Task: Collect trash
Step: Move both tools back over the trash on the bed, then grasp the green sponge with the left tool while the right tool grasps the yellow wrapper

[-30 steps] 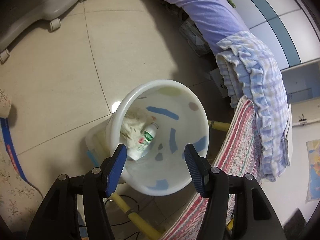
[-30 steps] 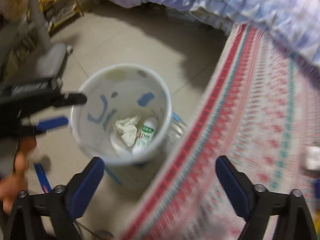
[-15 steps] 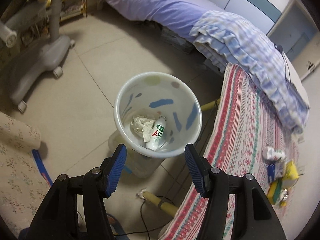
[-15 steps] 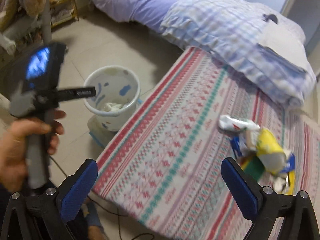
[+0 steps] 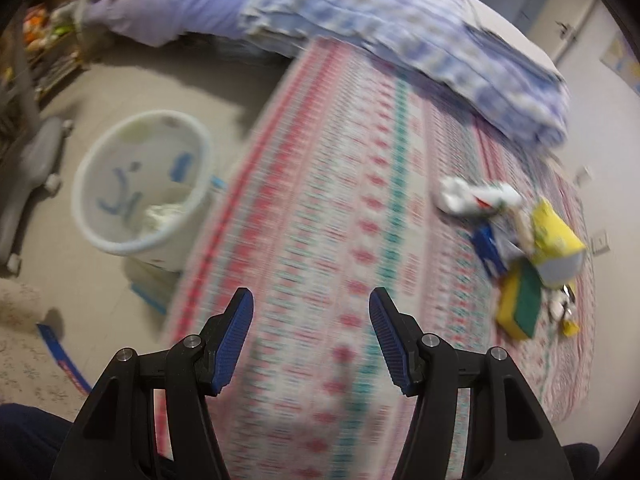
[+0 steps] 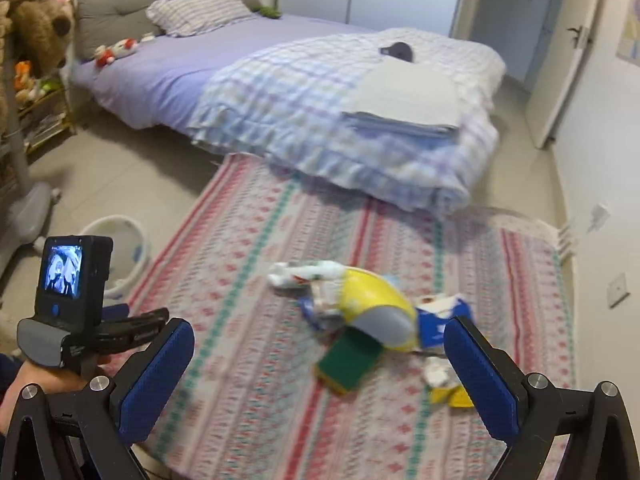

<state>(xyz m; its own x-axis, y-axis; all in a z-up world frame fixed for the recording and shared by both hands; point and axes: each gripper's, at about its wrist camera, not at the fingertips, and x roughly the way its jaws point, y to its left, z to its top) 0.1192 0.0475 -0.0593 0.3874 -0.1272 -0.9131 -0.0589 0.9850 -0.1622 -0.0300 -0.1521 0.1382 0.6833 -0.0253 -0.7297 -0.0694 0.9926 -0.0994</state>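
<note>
A white bin [image 5: 140, 188] with blue marks stands on the tile floor left of the striped cloth [image 5: 340, 220]; crumpled paper shows inside it. On the cloth lies a trash pile: a crushed white bottle [image 6: 304, 274], a yellow cup [image 6: 376, 312], a green-and-yellow sponge [image 6: 348, 364], a blue carton [image 6: 440, 320]. My left gripper [image 5: 311, 338] is open above the cloth's near part, empty. My right gripper [image 6: 320, 376] is wide open, with the pile just beyond its fingers. The pile [image 5: 524, 248] sits at the right in the left wrist view.
A bed with a purple sheet and a checked quilt [image 6: 340, 112] runs behind the cloth. A grey wheeled stand base [image 5: 28, 168] sits left of the bin [image 6: 116, 248]. A hand [image 6: 40, 380] holds the left gripper at lower left. A door [image 6: 568, 52] is at the far right.
Both grippers swung right, away from the bin and toward the trash pile on the cloth. The bin has slid to the left of both views. Both stay open.
</note>
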